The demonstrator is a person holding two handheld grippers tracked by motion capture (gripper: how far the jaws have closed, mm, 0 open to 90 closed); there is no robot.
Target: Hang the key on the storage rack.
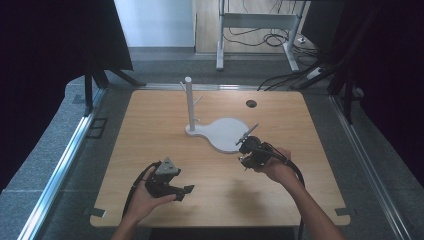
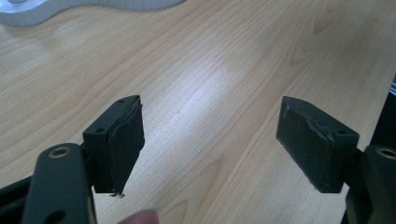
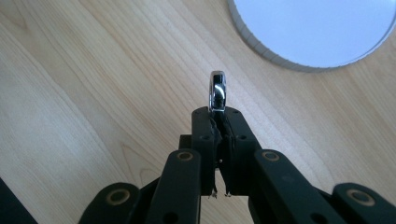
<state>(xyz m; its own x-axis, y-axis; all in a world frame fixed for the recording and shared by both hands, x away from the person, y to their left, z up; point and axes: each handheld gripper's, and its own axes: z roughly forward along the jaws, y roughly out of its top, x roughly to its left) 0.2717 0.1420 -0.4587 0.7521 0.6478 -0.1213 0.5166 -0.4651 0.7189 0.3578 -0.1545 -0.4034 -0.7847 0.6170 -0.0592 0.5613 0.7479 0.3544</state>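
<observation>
I see the light wooden counter [image 1: 150,125] with its pale grain under both of my hands. On it stands a flat white pear-shaped stand base [image 1: 227,134], with a white upright post [image 1: 189,102] rising from its narrow end; short pegs stick out from the post. A small dark round hole [image 1: 251,103] sits in the counter beyond the base.

My left tongs [image 1: 184,191], black with a grey three-cornered plate on top, rest in my left hand [image 1: 145,197] near the counter's near edge, well apart from the base. In the left gripper view they [image 2: 210,144] stand wide, with bare wood between the worn black pads [image 2: 128,140].

My right tongs [image 1: 243,142] are held in my right hand [image 1: 275,167] just beside the base's rounded edge. In the right gripper view they [image 3: 218,122] are clamped narrow on a small shiny silver metal ring [image 3: 217,91], which stands edge-on above the jaw tips, over bare wood, near the white base [image 3: 317,28] but apart from it.
</observation>
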